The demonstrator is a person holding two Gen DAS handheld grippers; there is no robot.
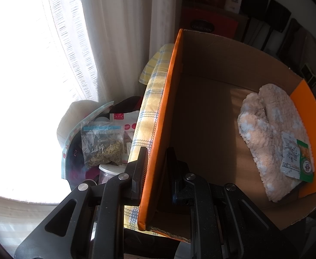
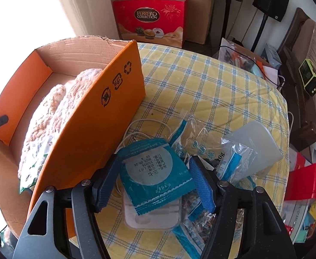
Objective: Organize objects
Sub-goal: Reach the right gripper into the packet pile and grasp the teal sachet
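An orange cardboard box (image 1: 211,108) stands on a yellow checked tablecloth (image 2: 201,86). My left gripper (image 1: 155,168) is shut on the box's orange side wall (image 1: 158,129). Inside lie fluffy pink-and-white socks (image 1: 270,133) and a small green-and-white packet (image 1: 296,159). In the right wrist view the box (image 2: 106,108) is at the left. My right gripper (image 2: 151,179) is open, its fingers on either side of a teal packet (image 2: 153,172) that lies on a white device (image 2: 153,215). I cannot tell whether the pads touch the packet.
Several clear snack bags (image 2: 203,151), a white cable (image 2: 140,129) and a grey pouch (image 2: 255,142) lie on the cloth. A red Ferrero bag (image 2: 149,19) stands behind. Beside the table are a herb bag (image 1: 102,144), a jar (image 1: 110,172) and curtains (image 1: 114,32).
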